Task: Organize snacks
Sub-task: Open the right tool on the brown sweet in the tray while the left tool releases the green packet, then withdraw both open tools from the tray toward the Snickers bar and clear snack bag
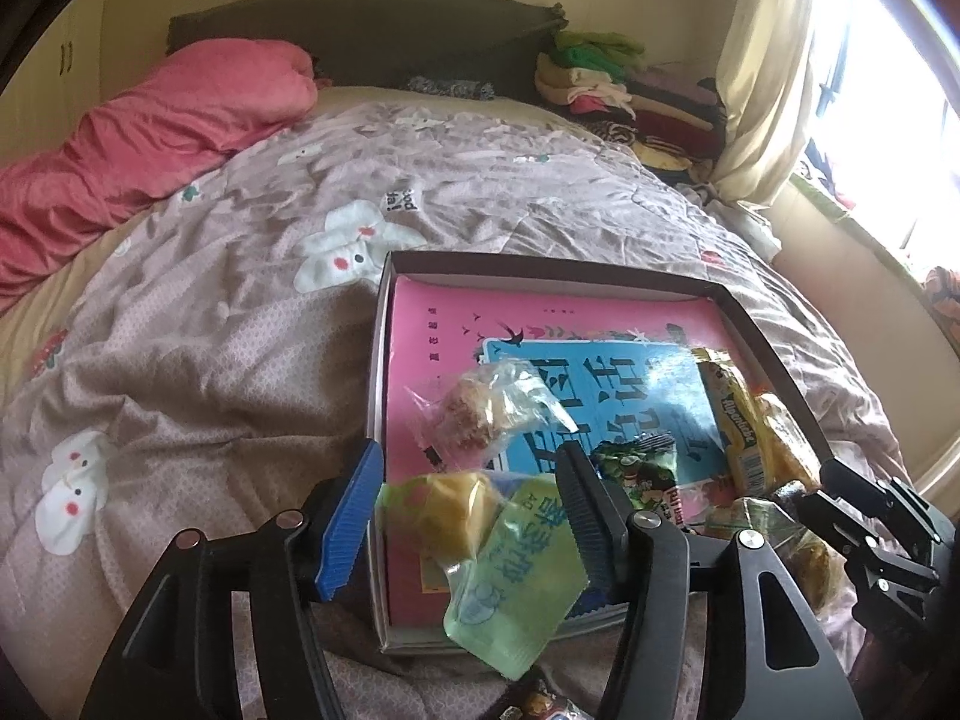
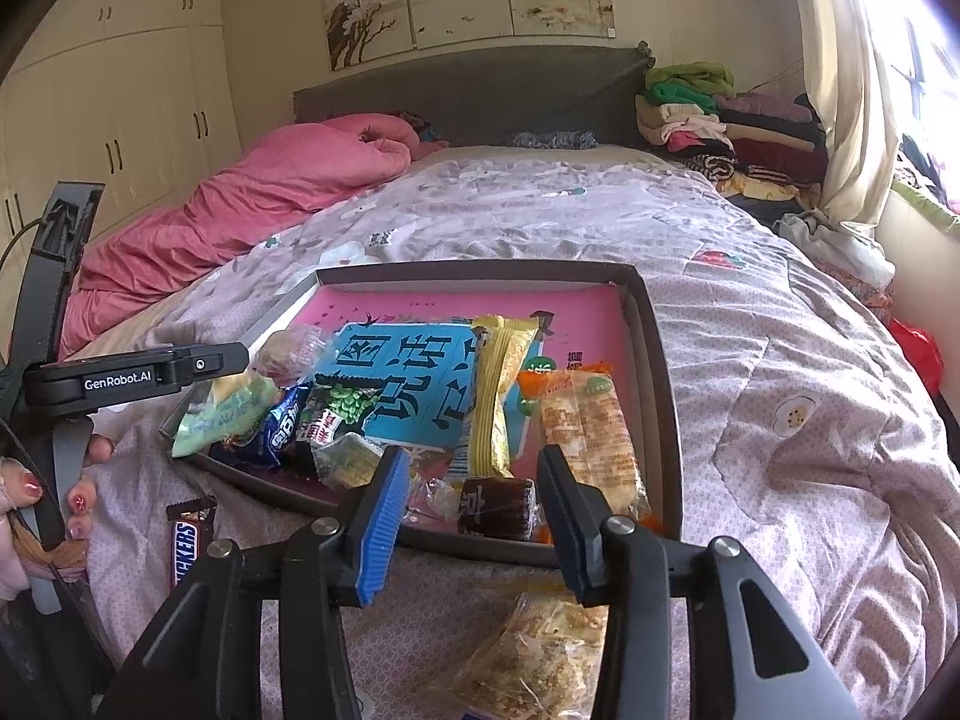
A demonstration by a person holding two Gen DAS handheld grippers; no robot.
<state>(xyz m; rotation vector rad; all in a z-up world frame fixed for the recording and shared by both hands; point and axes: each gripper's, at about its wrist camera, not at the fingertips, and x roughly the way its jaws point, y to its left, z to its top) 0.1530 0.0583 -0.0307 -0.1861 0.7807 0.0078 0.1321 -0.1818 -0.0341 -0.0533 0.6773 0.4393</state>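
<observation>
Left gripper point(image 1: 474, 516) jaws apart, green packet point(image 1: 510, 576) between them, pads off it, hanging over the box point(image 1: 540, 267) near edge; right gripper point(image 2: 474, 516) open, nothing held, above dark candy point(image 2: 495, 507) inside box; Snickers bar point(image 2: 189, 543) on quilt point(image 2: 780, 360) outside

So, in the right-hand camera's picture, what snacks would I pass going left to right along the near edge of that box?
Pale green packet → blue packet → green pea packet → long yellow wrapper → orange-ended clear packet.
</observation>
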